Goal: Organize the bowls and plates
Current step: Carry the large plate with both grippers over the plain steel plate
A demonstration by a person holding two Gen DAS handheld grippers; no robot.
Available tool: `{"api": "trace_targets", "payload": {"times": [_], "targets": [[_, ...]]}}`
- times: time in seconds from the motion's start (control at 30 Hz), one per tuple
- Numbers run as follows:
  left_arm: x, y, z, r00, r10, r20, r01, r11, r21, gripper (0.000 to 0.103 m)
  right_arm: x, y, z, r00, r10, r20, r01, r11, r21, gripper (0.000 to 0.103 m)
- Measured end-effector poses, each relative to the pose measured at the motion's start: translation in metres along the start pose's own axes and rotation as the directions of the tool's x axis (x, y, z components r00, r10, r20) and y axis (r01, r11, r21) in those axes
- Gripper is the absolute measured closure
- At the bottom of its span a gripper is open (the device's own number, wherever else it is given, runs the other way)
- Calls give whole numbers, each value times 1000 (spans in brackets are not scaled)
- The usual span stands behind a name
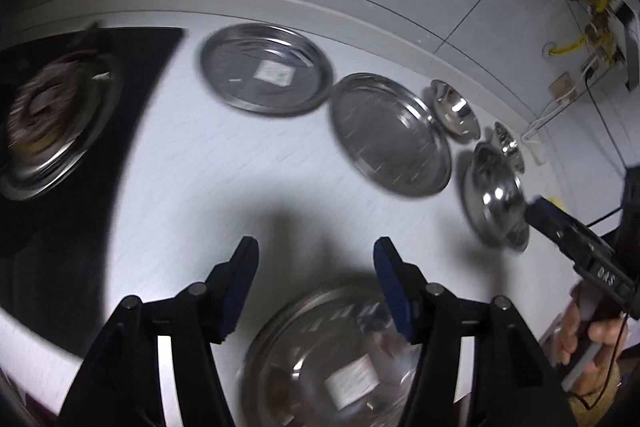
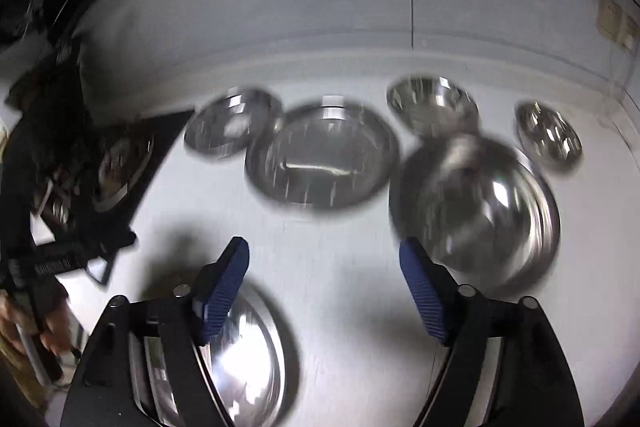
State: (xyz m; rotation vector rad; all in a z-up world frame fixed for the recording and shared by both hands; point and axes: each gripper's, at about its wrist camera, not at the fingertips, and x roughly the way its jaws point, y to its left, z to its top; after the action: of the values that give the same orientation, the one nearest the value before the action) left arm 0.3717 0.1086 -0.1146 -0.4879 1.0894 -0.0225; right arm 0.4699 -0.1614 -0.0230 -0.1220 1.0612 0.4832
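Left wrist view: steel plates [image 1: 267, 69] and bowls [image 1: 496, 199] lay empty on desk [image 1: 224, 171]; both grippers' jaws spread, pinching nothing.

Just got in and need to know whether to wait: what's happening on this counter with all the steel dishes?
A person is sorting steel plates and bowls on the white counter with a hand-held gripper in each hand. Both the left hand-held gripper and the right hand-held gripper are open and hold nothing. A steel dish lies just below the left one. Two plates and three bowls lie farther back near the wall, beside the stove burner.
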Motion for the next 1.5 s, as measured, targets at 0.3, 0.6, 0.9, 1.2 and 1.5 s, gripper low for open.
{"api": "trace_targets", "payload": {"times": [0.3,0.6,0.9,1.2,1.5], "targets": [[90,-4,76,995,-41,-91,26,985,-169,45,107,-31,93,984,22,-176,-11,998,67,28],[131,-6,92,991,-65,-120,41,980,-193,47,160,-44,107,957,45,-287,-28,998,62,48],[142,-16,99,991,-80,-111,61,984,-169,47,189,-45,105,947,0,-320,14,999,42,49],[142,-15,98,990,-104,-95,87,982,-167,48,203,-36,99,940,-66,-335,60,998,-30,64],[145,-11,97,988,-114,-108,94,980,-176,85,212,-36,94,932,-120,-342,110,993,-49,87]]}}
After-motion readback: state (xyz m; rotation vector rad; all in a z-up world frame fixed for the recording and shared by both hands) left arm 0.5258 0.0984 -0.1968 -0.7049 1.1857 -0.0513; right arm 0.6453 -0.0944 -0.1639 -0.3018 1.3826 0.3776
